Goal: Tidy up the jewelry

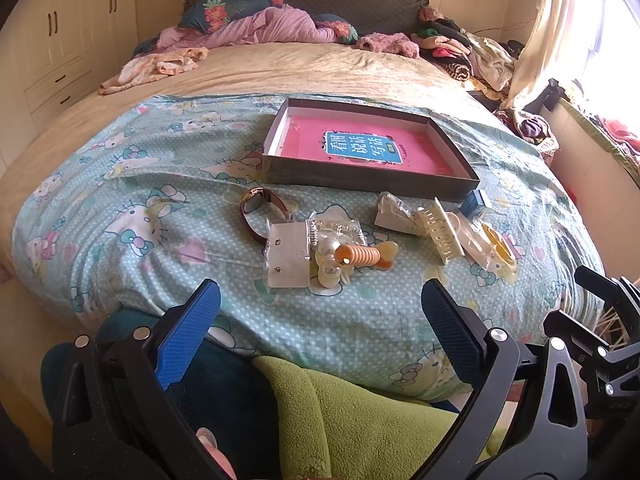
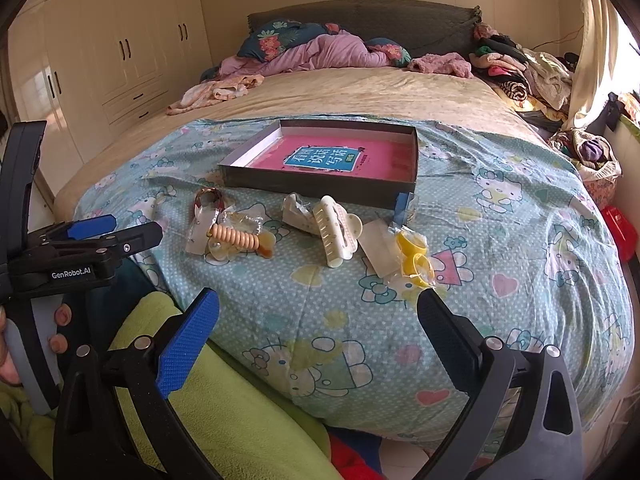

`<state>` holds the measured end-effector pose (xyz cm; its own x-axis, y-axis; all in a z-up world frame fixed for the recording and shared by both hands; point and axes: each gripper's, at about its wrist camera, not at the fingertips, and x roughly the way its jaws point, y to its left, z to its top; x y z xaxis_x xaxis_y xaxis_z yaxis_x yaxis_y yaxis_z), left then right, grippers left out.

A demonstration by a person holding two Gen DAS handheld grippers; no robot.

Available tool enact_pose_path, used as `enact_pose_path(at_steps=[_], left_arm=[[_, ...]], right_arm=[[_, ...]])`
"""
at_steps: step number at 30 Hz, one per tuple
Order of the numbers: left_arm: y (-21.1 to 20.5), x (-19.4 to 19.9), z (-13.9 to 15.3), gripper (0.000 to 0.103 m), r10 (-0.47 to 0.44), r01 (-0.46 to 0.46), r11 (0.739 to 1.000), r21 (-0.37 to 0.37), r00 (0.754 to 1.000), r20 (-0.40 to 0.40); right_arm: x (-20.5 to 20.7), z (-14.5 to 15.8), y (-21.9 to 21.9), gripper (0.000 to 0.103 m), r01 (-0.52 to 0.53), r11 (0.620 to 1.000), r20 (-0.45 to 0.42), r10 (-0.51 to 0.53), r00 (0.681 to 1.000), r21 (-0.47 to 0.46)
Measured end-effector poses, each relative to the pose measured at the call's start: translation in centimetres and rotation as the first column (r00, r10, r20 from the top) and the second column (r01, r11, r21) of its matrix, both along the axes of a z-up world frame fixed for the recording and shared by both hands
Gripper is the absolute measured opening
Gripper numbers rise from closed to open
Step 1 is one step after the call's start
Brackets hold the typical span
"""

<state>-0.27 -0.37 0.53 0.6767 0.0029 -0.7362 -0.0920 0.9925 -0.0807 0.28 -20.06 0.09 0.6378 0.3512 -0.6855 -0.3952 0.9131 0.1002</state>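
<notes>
1. Cream plastic hair claw [image 2: 335,232] lies on the quilt [image 2: 500,240] straight ahead of the right gripper [image 2: 318,330], its long axis running away from the fingers; the dark tray [image 2: 320,186] sits just beyond.
2. Left gripper [image 1: 320,314] faces the watch [image 1: 258,208] and orange spiral tie [image 1: 360,257] (nearer to it than the claw).
3. Both grippers are spread wide, holding nothing.
4. Readable: "GenRobot.AI" on the left gripper's body; the Chinese title on the pink book [image 1: 362,148] I cannot make out reliably.
</notes>
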Motion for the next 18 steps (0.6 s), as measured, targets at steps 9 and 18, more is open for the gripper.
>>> enact_pose_path(at_steps=[9, 18], left_arm=[[0.09, -0.01, 0.0, 0.094, -0.002, 0.002, 1.0, 0.0, 1.0, 0.002], [0.13, -0.03, 0.05, 0.094, -0.001, 0.001, 1.0, -0.001, 1.0, 0.001]], right_arm=[[0.03, -0.01, 0.03, 0.099, 0.0, 1.0, 0.0, 0.0, 1.0, 0.0], [0.01, -0.07, 0.35, 0.099, -0.007, 1.0, -0.005, 0.007, 1.0, 0.002]])
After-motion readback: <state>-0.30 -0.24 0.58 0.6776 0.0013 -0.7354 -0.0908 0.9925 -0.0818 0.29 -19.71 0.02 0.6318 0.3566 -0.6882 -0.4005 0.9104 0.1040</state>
